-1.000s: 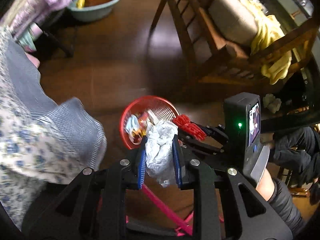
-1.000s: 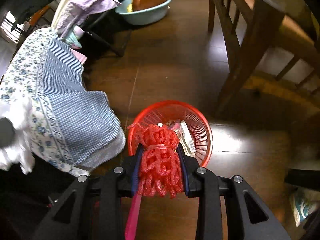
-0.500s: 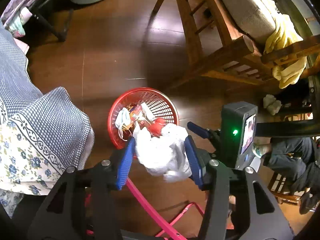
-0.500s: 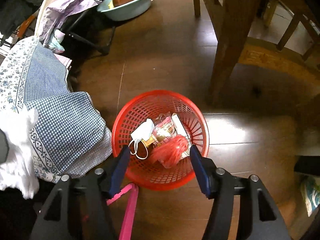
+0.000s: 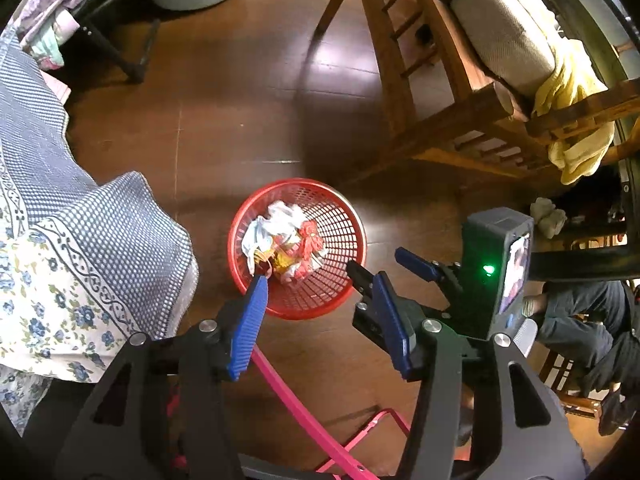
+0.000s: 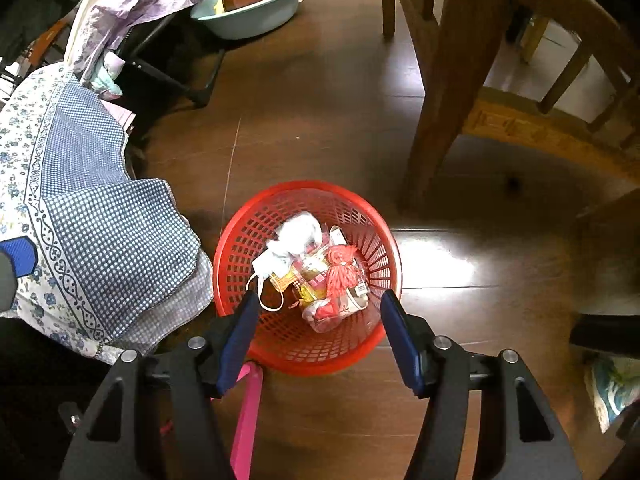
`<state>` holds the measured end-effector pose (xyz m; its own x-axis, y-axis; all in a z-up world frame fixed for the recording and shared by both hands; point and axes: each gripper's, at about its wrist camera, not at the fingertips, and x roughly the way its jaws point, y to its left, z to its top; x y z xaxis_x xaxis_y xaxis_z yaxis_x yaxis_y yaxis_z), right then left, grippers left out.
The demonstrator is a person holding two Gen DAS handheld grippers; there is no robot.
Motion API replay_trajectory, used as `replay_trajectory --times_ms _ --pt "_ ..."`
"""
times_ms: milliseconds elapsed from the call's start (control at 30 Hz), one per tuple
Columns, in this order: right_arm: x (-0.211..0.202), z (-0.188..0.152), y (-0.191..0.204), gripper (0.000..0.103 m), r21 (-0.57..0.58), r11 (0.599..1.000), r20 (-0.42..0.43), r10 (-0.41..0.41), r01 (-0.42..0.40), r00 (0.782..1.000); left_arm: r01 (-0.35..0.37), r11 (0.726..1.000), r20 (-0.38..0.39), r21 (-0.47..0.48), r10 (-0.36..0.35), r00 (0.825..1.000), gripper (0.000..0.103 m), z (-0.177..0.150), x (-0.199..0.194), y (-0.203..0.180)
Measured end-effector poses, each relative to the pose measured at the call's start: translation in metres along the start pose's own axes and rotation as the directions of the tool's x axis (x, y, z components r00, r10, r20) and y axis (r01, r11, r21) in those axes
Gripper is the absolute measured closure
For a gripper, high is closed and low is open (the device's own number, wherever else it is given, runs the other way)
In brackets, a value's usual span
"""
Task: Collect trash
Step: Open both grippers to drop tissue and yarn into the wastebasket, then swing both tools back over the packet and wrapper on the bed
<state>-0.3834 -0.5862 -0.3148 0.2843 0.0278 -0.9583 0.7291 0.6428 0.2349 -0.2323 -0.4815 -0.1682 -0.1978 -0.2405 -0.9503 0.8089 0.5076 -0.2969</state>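
Note:
A red mesh basket (image 5: 340, 216) (image 6: 240, 248) stands on the dark wood floor. Inside lie a crumpled white plastic bag (image 5: 280, 214) (image 6: 298, 228), a red foam net (image 5: 310, 238) (image 6: 342, 268), a face mask (image 6: 272, 264) and wrappers. My left gripper (image 5: 318, 284) is open and empty above the basket's near rim. My right gripper (image 6: 316, 300) is open and empty over the basket; it also shows in the left wrist view (image 5: 380, 270).
A blue checked and floral cloth (image 5: 80, 248) (image 6: 100, 220) hangs at the left. Wooden chairs (image 5: 460, 92) (image 6: 460, 60) stand at the right. A teal basin (image 6: 256, 4) sits far back. A pink frame (image 5: 304, 400) lies below the grippers.
The left gripper opened and the white bag dropped into the basket. The right gripper opened and let the red net fall in. Both grippers now stand higher over the basket.

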Motion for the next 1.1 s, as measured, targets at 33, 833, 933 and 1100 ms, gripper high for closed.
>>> replay_trajectory --times_ms 33,833,933,1100 --pt "-0.004 0.001 0.002 0.041 -0.005 1.000 0.006 -0.003 0.003 1.000 -0.002 1.000 0.008 -0.002 0.002 1.000 0.049 0.000 -0.002 0.000" --pt "-0.136 0.069 0.160 0.021 -0.234 0.972 0.252 0.047 0.014 0.967 -0.092 0.979 0.431 -0.182 0.163 0.887 0.022 -0.045 -0.212 0.123" --pt "-0.155 0.078 0.214 0.019 -0.316 0.949 0.285 0.098 -0.004 0.954 -0.103 0.964 0.455 -0.247 0.209 0.865 0.022 -0.059 -0.236 0.164" --pt "-0.168 0.081 0.292 0.013 -0.424 0.906 0.321 0.165 -0.015 0.933 -0.181 0.914 0.459 -0.362 0.344 0.819 0.022 -0.089 -0.267 0.238"
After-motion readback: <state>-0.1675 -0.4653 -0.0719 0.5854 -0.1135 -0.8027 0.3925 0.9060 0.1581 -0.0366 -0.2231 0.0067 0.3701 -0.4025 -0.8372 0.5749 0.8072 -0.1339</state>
